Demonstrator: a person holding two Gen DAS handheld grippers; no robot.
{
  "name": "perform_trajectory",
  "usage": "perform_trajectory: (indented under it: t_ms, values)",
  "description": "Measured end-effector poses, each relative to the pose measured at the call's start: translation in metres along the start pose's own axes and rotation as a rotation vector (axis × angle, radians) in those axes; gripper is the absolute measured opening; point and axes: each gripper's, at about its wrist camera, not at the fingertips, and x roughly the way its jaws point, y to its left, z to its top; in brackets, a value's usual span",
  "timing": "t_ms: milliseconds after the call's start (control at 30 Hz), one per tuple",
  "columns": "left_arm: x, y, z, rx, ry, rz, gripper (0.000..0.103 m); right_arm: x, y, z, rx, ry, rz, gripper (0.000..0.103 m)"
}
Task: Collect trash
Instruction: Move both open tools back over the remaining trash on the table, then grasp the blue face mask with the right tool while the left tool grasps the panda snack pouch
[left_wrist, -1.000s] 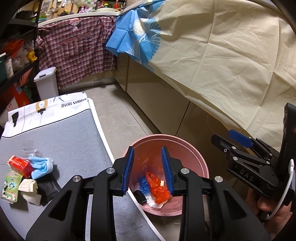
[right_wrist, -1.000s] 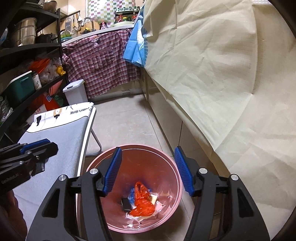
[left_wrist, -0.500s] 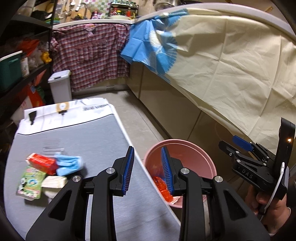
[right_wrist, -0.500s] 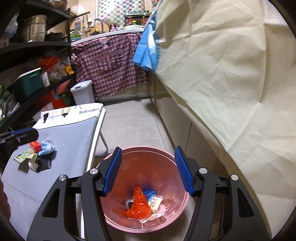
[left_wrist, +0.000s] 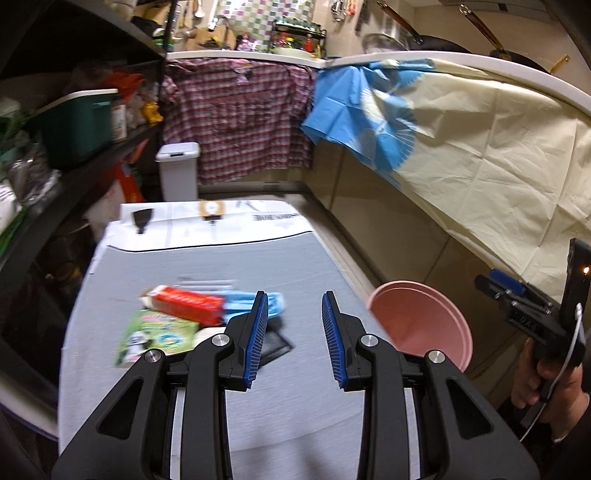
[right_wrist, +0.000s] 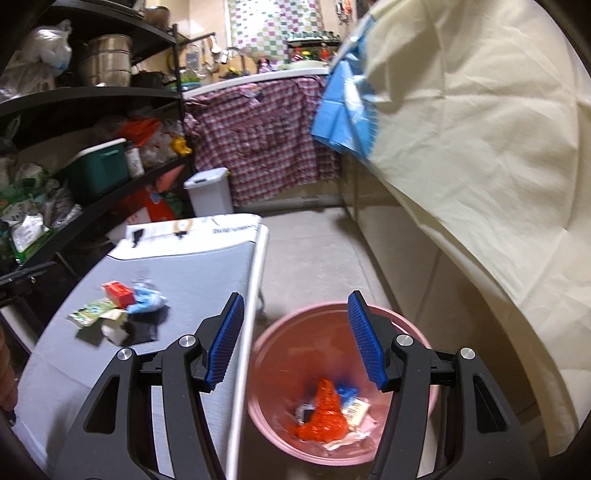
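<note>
Trash pile (left_wrist: 192, 317) on grey table (left_wrist: 221, 266), ahead-left of my left gripper (left_wrist: 293, 338); red pack (left_wrist: 184, 304) lies crosswise. Left nearer, jaws open, empty. Right gripper (right_wrist: 295, 341) open over pink bin (right_wrist: 417, 402).

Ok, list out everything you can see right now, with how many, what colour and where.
table: one, grey cover, left of the bin
pink bin: one, on the floor beside the table's edge
orange bag: one, inside the bin
red packet: one, in the pile on the table
green packet: one, in the pile, nearest the table's left edge
blue crumpled item: one, in the pile beside the red packet
black item: one, near side of the pile
white lidded bin: one, on the floor past the table
plaid shirt: one, hanging from the counter
cream sheet: one, draped along the right
left gripper: open, empty, over the table
right gripper: open, empty, above the bin
</note>
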Motion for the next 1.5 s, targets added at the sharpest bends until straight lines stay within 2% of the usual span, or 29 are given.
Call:
perform_trajectory:
  t_ms: [167, 367, 733, 1000, 1233, 1500]
  values:
    - [-0.013, 0.029, -0.008, -0.016, -0.004, 0.034, 0.031, 0.002, 0.023, 0.003, -0.005, 0.000, 0.073, 0.056]
    - [-0.018, 0.066, -0.022, -0.060, 0.016, 0.082, 0.031, 0.019, 0.050, 0.009, 0.017, 0.025, 0.172, 0.047]
    - [-0.010, 0.115, -0.038, -0.162, 0.057, 0.131, 0.031, 0.065, 0.118, 0.013, -0.013, 0.090, 0.315, 0.045]
    - [0.008, 0.133, -0.044, -0.211, 0.099, 0.152, 0.031, 0.103, 0.141, 0.004, -0.035, 0.179, 0.347, 0.044]
    - [0.029, 0.158, -0.050, -0.322, 0.154, 0.145, 0.048, 0.140, 0.148, -0.004, -0.012, 0.254, 0.353, 0.045]
    - [0.050, 0.170, -0.055, -0.394, 0.201, 0.108, 0.049, 0.174, 0.155, -0.009, 0.011, 0.312, 0.364, 0.046]
